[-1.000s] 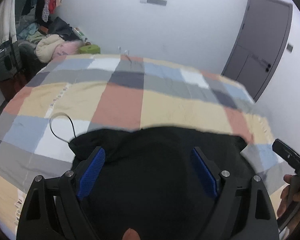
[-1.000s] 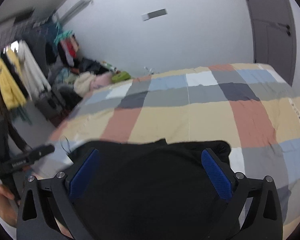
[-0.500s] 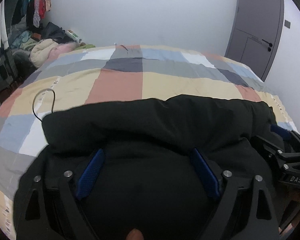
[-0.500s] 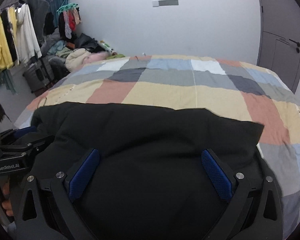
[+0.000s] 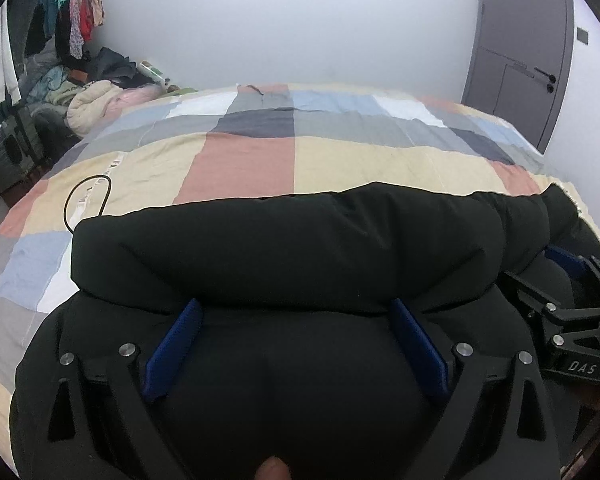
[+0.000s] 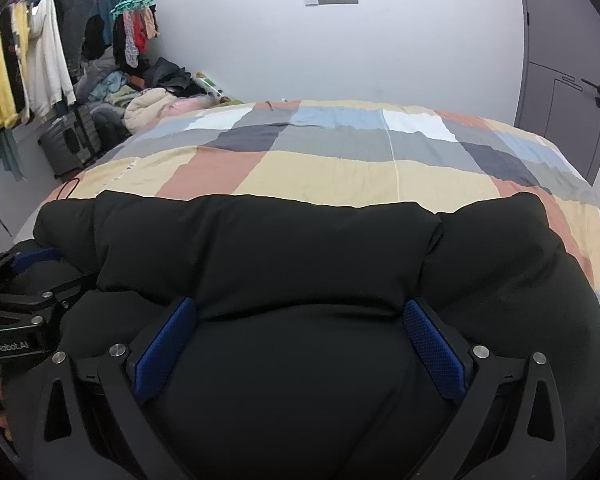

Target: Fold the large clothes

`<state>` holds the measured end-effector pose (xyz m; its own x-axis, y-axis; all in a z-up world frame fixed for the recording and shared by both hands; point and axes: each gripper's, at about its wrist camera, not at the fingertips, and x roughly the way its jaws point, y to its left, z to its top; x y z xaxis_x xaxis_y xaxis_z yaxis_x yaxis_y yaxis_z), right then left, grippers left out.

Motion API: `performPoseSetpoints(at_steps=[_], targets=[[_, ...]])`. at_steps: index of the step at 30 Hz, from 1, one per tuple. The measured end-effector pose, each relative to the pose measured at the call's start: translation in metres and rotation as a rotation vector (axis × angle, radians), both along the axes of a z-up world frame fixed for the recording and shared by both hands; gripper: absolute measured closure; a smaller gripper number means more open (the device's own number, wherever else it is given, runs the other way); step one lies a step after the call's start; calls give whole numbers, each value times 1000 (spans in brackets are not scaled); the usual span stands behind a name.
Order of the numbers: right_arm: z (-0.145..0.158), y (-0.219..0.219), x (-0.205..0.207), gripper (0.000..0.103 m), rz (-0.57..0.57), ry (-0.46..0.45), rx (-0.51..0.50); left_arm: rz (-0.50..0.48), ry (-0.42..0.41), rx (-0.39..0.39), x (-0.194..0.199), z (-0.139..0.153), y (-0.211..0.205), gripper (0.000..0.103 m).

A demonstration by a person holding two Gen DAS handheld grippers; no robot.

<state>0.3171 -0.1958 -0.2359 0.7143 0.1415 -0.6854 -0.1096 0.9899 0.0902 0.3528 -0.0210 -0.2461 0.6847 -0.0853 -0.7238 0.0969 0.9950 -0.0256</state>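
From the left wrist we see the black padded jacket (image 5: 292,256) on the checked quilt (image 5: 244,164), its puffy fold hiding the fingertips of our left tongs (image 5: 294,312), whose jaws are opening around it. From the right wrist, our right tongs (image 6: 300,312) stand spread, tips buried under the matte fabric.

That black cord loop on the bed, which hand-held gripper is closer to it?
Left. The left hand-held gripper sits over the black jacket on the cord's side; the right hand-held gripper is farther along the jacket, away from it.
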Motion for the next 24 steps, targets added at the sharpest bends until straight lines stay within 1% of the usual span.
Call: performPoseSetpoints(at_steps=[3, 5, 8, 10, 12, 14, 18, 20, 22, 24], targets=[[4, -2, -3, 0, 13, -7, -15, 9, -4, -34, -6, 5, 7, 7], [11, -7, -13, 0, 8, -33, -25, 15, -10, -49, -10, 10, 13, 7], [20, -16, -25, 0, 4, -56, -52, 51, -32, -20, -22, 21, 29, 7], [26, -29, -35, 0, -7, -73, -44, 80, -50, -17, -31, 26, 43, 7], [31, -43, -41, 0, -38, -80, -34, 96, -45, -30, -37, 26, 58, 7], [32, -59, -44, 0, -63, -74, -17, 110, -35, -23, -41, 21, 71, 7], [20, -76, -46, 0, -90, -30, -11, 111, -5, -37, -46, 4, 84, 7], [10, -83, -44, 0, -102, -2, 19, 104, -6, -28, -48, 1, 84, 6], [3, -84, -42, 0, -89, 20, 44, 99, -8, 0, -47, -1, 79, 4], [-3, -83, -41, 0, -84, 23, 46, 96, -3, 4, -45, -5, 77, 2]])
